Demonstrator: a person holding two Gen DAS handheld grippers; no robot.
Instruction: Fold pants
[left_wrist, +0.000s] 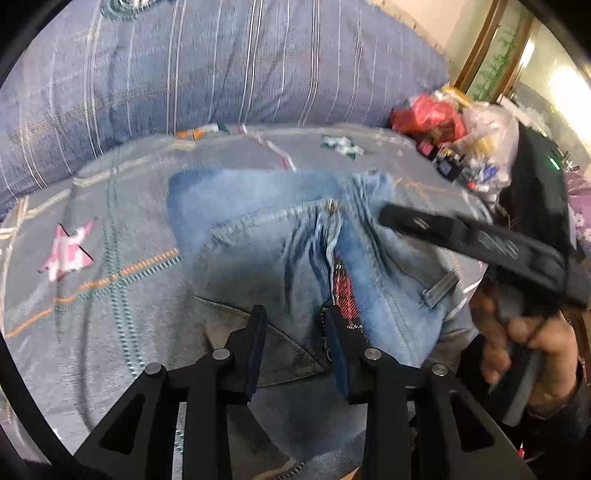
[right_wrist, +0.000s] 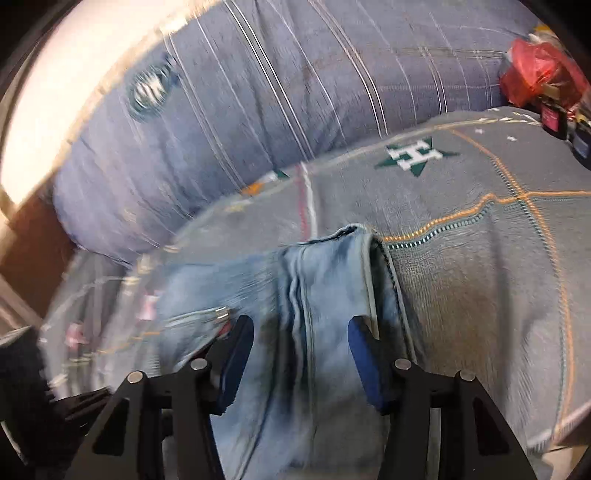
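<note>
Left gripper (left_wrist: 295, 314) jaws part-open over the jeans (left_wrist: 295, 236), pads either side of the fly with denim between; pressing or not, cannot tell. Right gripper (right_wrist: 301, 325) jaws apart, straddling a bunched denim ridge, not pinching. Jeans lie crumpled mid-bed on grey patterned blanket (right_wrist: 480, 258); waistband edge (right_wrist: 373, 273) folded up. Open blanket either side. Right hand (left_wrist: 517, 332) grips its tool at right. Beyond, striped duvet (left_wrist: 221, 74) walls the far edge; red bag (left_wrist: 428, 114) clutter in the far corner.
</note>
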